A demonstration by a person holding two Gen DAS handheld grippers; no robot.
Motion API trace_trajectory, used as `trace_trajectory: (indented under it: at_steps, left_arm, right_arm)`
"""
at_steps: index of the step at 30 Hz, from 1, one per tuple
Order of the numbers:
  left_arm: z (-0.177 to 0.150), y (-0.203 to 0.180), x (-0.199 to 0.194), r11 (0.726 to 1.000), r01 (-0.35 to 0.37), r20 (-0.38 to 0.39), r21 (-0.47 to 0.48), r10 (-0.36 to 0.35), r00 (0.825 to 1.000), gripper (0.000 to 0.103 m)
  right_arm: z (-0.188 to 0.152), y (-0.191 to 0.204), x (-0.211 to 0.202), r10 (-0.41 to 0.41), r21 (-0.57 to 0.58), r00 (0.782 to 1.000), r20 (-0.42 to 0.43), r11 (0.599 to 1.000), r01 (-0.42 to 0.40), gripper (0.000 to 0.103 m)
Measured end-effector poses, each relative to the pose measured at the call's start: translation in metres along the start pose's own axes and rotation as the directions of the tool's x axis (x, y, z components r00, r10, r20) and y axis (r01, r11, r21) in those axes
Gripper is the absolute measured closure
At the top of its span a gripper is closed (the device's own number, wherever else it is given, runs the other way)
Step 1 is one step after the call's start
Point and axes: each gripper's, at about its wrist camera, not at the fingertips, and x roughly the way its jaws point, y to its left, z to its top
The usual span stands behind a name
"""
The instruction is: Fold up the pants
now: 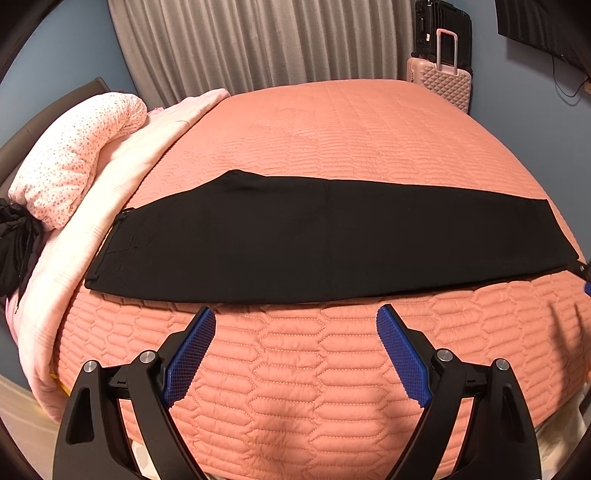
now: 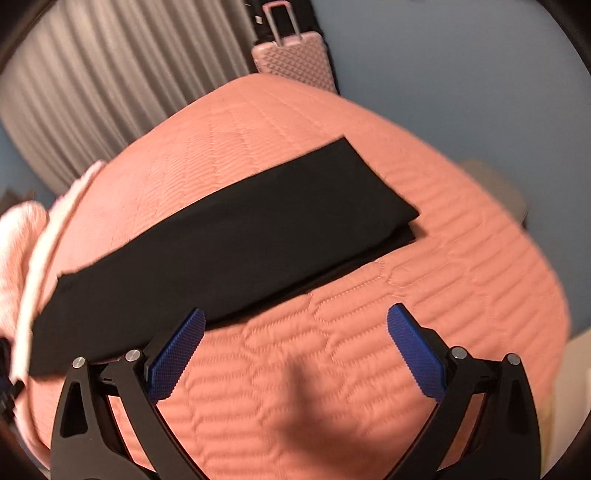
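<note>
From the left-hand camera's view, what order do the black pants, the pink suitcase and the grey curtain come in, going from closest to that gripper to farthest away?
Measured from the left gripper, which is open above the bed's near edge:
1. Black pants: just ahead, stretched across the bedspread.
2. Pink suitcase: beyond the bed's far edge, to the right.
3. Grey curtain: along the back wall. The suitcase and curtain are nearly level in depth, so that ranking is uncertain.

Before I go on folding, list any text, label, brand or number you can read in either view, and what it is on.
No readable text in either view.
Black suitcase: a small pale tag near its top, too small to read.
Pink suitcase: no lettering shows.
Black pants: no label or print visible.
Quilted bedspread: stitched pattern only.
</note>
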Motion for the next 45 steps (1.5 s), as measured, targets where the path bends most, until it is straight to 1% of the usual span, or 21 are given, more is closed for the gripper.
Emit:
trace_trajectory:
  at_steps: [5, 7, 11, 15, 18, 20, 23, 24, 25, 27, 28, 29, 30, 32, 34, 37, 39, 40, 42, 43, 45]
  left_arm:
    - [0.001, -0.005, 0.007, 0.999, -0.010, -0.002, 0.031, 0.010, 1.000, 0.016]
    - [0.001, -0.004, 0.011, 1.000, -0.011, -0.014, 0.019, 0.011, 1.000, 0.016]
    - [0.002, -0.003, 0.019, 1.000, -0.006, -0.030, 0.019, 0.006, 1.000, 0.016]
    - [0.003, -0.002, 0.025, 1.000, -0.006, -0.042, 0.011, 0.006, 0.999, 0.016]
    - [0.003, 0.000, 0.029, 1.000, -0.010, -0.052, 0.009, 0.010, 0.999, 0.016]
    - [0.002, 0.000, 0.032, 1.000, -0.009, -0.062, 0.005, 0.009, 0.998, 0.016]
    - [0.001, 0.001, 0.035, 1.000, -0.008, -0.071, 0.000, 0.008, 0.997, 0.016]
    - [0.001, 0.001, 0.036, 1.000, -0.010, -0.072, 0.001, 0.011, 0.997, 0.016]
    - [0.001, 0.000, 0.036, 1.000, -0.013, -0.072, 0.002, 0.014, 0.997, 0.016]
    - [0.001, 0.000, 0.037, 1.000, -0.018, -0.073, 0.004, 0.019, 0.997, 0.016]
    - [0.002, 0.000, 0.037, 1.000, -0.021, -0.073, 0.004, 0.021, 0.997, 0.016]
    - [0.002, 0.001, 0.038, 1.000, -0.025, -0.073, 0.003, 0.025, 0.997, 0.016]
    - [0.003, 0.001, 0.038, 1.000, -0.027, -0.072, 0.002, 0.027, 0.997, 0.016]
    - [0.004, 0.003, 0.039, 1.000, -0.031, -0.072, 0.001, 0.030, 0.997, 0.016]
    - [0.004, 0.006, 0.040, 0.999, -0.033, -0.071, -0.006, 0.032, 0.997, 0.016]
    - [0.002, 0.014, 0.040, 0.999, -0.035, -0.068, -0.025, 0.033, 0.997, 0.016]
    - [0.000, 0.022, 0.040, 0.998, -0.037, -0.071, -0.045, 0.033, 0.997, 0.016]
    - [-0.001, 0.027, 0.040, 0.998, -0.037, -0.073, -0.055, 0.033, 0.997, 0.016]
    - [-0.005, 0.037, 0.040, 0.996, -0.040, -0.076, -0.079, 0.034, 0.997, 0.016]
    - [-0.008, 0.042, 0.040, 0.995, -0.042, -0.077, -0.092, 0.035, 0.996, 0.016]
    - [-0.013, 0.055, 0.041, 0.992, -0.047, -0.083, -0.117, 0.038, 0.996, 0.016]
  right_arm:
    - [0.007, -0.014, 0.031, 0.045, 0.110, 0.998, -0.046, 0.993, -0.040, 0.005]
    - [0.009, -0.018, 0.040, 0.061, 0.140, 0.997, -0.050, 0.989, -0.053, 0.005]
    - [0.016, -0.021, 0.049, 0.077, 0.156, 0.997, -0.020, 0.985, -0.073, 0.005]
    - [0.022, -0.031, 0.055, 0.126, 0.218, 0.992, 0.025, 0.967, -0.129, 0.005]
    - [0.026, -0.033, 0.057, 0.128, 0.230, 0.991, 0.040, 0.964, -0.134, 0.008]
    - [0.030, -0.031, 0.061, 0.117, 0.216, 0.992, 0.042, 0.969, -0.123, 0.014]
    - [0.038, -0.027, 0.067, 0.113, 0.211, 0.992, 0.055, 0.970, -0.122, 0.016]
    - [0.039, -0.027, 0.069, 0.107, 0.208, 0.993, 0.057, 0.971, -0.116, 0.021]
    - [0.040, -0.026, 0.070, 0.097, 0.207, 0.994, 0.055, 0.972, -0.106, 0.032]
    - [0.044, -0.030, 0.075, 0.075, 0.220, 0.995, 0.060, 0.972, -0.087, 0.047]
    - [0.046, -0.032, 0.077, 0.043, 0.218, 0.998, 0.053, 0.974, -0.053, 0.070]
    - [0.047, -0.034, 0.077, 0.042, 0.218, 0.998, 0.049, 0.975, -0.051, 0.086]
    - [0.048, -0.035, 0.077, 0.044, 0.216, 0.998, 0.047, 0.975, -0.054, 0.087]
    - [0.051, -0.022, 0.073, 0.017, 0.149, 0.999, 0.050, 0.988, -0.024, 0.095]
    - [0.057, -0.002, 0.060, -0.015, 0.056, 0.997, 0.079, 0.998, 0.011, 0.096]
    - [0.067, 0.041, 0.040, 0.009, -0.082, 0.993, 0.120, 0.997, 0.001, 0.096]
    - [0.071, 0.091, 0.025, 0.051, -0.225, 0.989, 0.137, 0.974, -0.019, 0.096]
    - [0.069, 0.117, 0.021, 0.075, -0.295, 0.988, 0.137, 0.955, -0.031, 0.096]
    - [0.056, 0.180, 0.017, 0.125, -0.461, 0.985, 0.120, 0.886, -0.057, 0.096]
    - [0.046, 0.207, 0.019, 0.144, -0.527, 0.985, 0.099, 0.847, -0.071, 0.097]
    - [0.014, 0.264, 0.031, 0.178, -0.651, 0.983, 0.033, 0.750, -0.114, 0.097]
